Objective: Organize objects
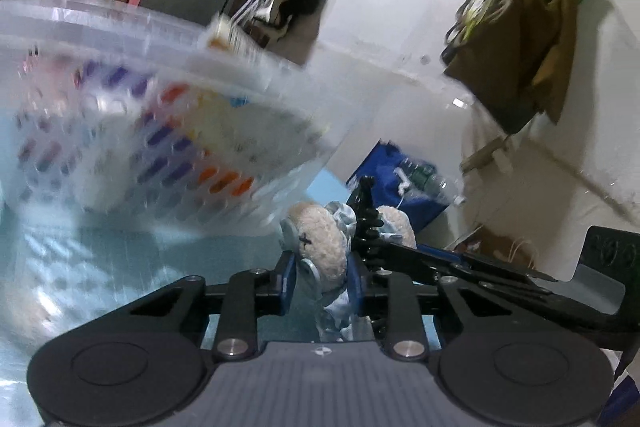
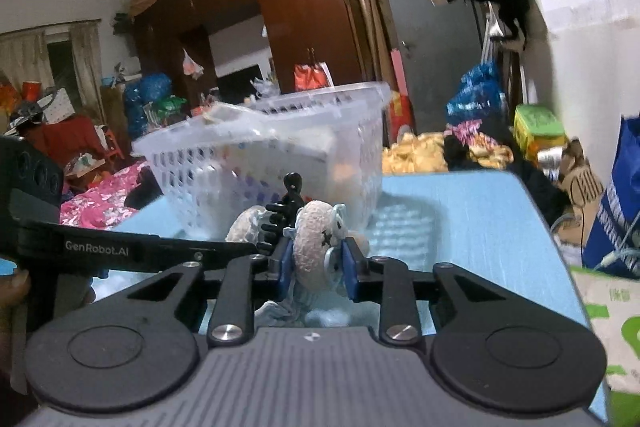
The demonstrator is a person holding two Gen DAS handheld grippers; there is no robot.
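Note:
A beige and pale-blue plush toy (image 1: 320,243) is pinched between the blue pads of my left gripper (image 1: 322,277) and, in the right wrist view, the same plush toy (image 2: 316,243) sits between the pads of my right gripper (image 2: 316,265). Each gripper's black fingers cross the other's view: the right gripper (image 1: 372,223) comes in from the right, the left gripper (image 2: 276,223) from the left. A clear perforated plastic basket (image 1: 168,115) holding colourful items stands just beyond the toy; it also shows in the right wrist view (image 2: 280,147).
The light-blue table (image 2: 460,219) carries the basket. A blue bag (image 1: 384,171) and a white panel (image 1: 400,7) lie to the right. A wardrobe (image 2: 280,11), a pink bedspread (image 2: 100,199) and clutter fill the room behind. A green-and-white box (image 2: 608,323) sits at the table's right.

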